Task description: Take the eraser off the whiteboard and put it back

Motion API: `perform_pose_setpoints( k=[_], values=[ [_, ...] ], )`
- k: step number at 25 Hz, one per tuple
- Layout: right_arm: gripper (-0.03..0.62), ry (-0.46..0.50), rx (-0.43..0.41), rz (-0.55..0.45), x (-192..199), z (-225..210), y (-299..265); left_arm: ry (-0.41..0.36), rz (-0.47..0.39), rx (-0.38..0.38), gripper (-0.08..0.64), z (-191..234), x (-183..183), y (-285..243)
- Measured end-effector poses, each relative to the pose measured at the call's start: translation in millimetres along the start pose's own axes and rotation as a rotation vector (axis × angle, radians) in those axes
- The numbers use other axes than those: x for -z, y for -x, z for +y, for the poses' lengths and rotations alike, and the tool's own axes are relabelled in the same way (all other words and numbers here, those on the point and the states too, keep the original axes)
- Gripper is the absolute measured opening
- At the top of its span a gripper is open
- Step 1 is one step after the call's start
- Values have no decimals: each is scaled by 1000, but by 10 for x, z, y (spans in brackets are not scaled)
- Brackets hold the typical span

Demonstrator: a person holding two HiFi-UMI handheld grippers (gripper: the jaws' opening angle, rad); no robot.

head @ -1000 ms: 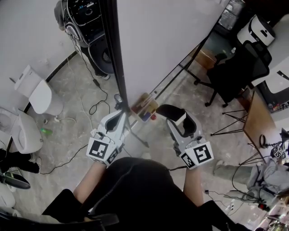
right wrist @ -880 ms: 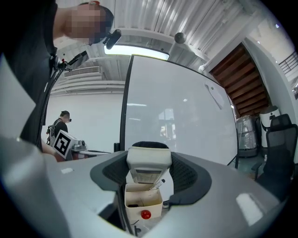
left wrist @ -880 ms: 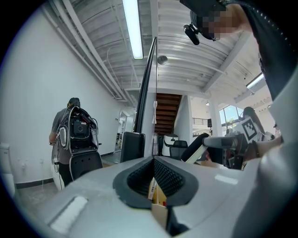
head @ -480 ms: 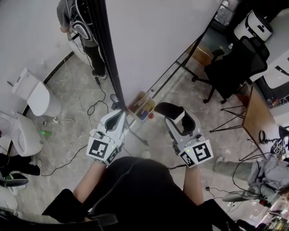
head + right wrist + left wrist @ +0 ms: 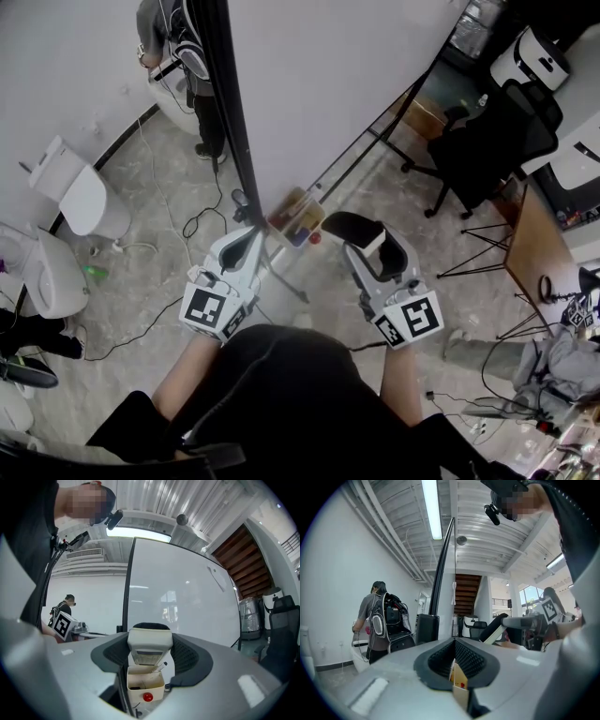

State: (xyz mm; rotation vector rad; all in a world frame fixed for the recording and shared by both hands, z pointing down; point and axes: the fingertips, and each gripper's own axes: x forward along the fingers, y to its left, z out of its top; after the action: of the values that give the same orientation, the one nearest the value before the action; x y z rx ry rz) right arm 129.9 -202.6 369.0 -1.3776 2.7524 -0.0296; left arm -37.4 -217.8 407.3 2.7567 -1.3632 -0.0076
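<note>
The white plastic eraser with a black felt pad (image 5: pixel 149 641) sits clamped in the right hand-held gripper (image 5: pixel 150 662), off the large whiteboard (image 5: pixel 180 597), near its lower edge. It is probably light and rigid, so grip the hard sides, not the felt. The left hand-held gripper (image 5: pixel 455 662) is closed, empty.

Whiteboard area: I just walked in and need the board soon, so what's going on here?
A person stands facing the whiteboard with a gripper in each hand. The right gripper is clamped on the eraser, which appears to be off the board surface, near the small marker box. The left gripper is shut and empty. The eraser has been taken off and is not yet put back.
</note>
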Motion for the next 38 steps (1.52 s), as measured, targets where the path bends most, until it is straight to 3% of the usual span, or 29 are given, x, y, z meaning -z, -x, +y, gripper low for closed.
perform_pose_setpoints(
  k=[4,9,20,38],
  values=[
    [276,4,-6,-9,-53,27,14,-25,3,1,2,-23,-10,14],
    [278,3,-10,-7,-24,42,21,19,-19,15,3,-47,0,19],
    [276,0,-1,-11,-47,29,33,-1,-16,14,3,-40,-36,0],
    [278,-10,-32,19,64,42,-93,-2,-6,-24,3,27,-37,56]
  ],
)
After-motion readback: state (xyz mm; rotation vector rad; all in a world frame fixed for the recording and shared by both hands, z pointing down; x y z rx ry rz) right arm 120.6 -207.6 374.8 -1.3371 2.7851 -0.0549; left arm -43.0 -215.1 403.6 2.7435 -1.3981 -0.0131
